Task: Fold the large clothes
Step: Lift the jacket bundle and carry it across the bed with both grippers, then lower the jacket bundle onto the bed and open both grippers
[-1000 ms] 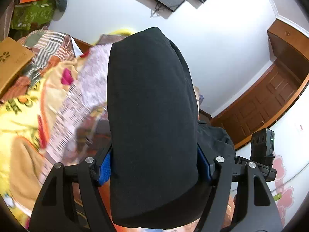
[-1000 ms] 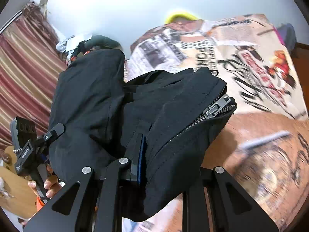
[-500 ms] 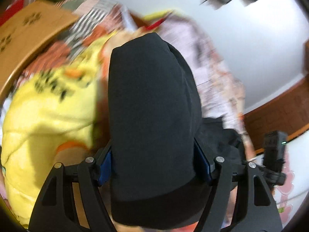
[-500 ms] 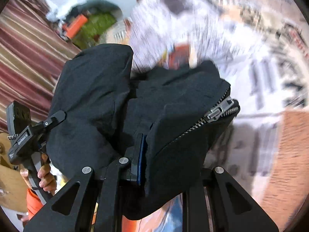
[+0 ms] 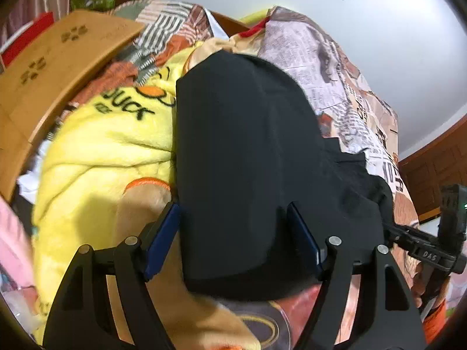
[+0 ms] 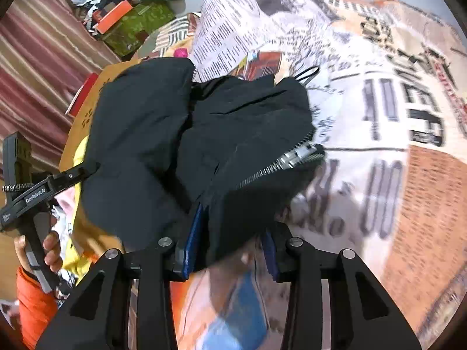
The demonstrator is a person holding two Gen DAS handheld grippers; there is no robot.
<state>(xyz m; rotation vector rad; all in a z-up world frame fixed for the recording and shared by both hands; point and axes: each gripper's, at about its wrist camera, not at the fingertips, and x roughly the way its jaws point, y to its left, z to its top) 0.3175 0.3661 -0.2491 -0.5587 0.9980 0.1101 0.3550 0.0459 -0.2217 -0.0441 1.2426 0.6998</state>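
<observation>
A folded black jacket (image 5: pixel 242 151) hangs as a thick bundle over the bed. My left gripper (image 5: pixel 233 233) is shut on one end of it, a blue pad pressed to each side. In the right wrist view the jacket (image 6: pixel 181 145) shows its silver zipper (image 6: pixel 294 156) along the near fold. My right gripper (image 6: pixel 232 245) has that fold between its jaws, which are opening. The left pad (image 6: pixel 194 242) touches the cloth and the right pad (image 6: pixel 268 253) stands just clear of it. A hand (image 6: pixel 49 250) holds the left gripper's handle.
Under the jacket lies a newspaper-print bedspread (image 6: pixel 379 102). A yellow duck blanket (image 5: pixel 111 151) is bunched to the left, beside a wooden board (image 5: pixel 58 67). A striped curtain (image 6: pixel 38 58) and a green box (image 6: pixel 134 23) stand past the bed's far side.
Both grippers have sunk toward the bed and tipped downward with the jacket. The right jaws, closed tight on the fold before, now stand wider apart.
</observation>
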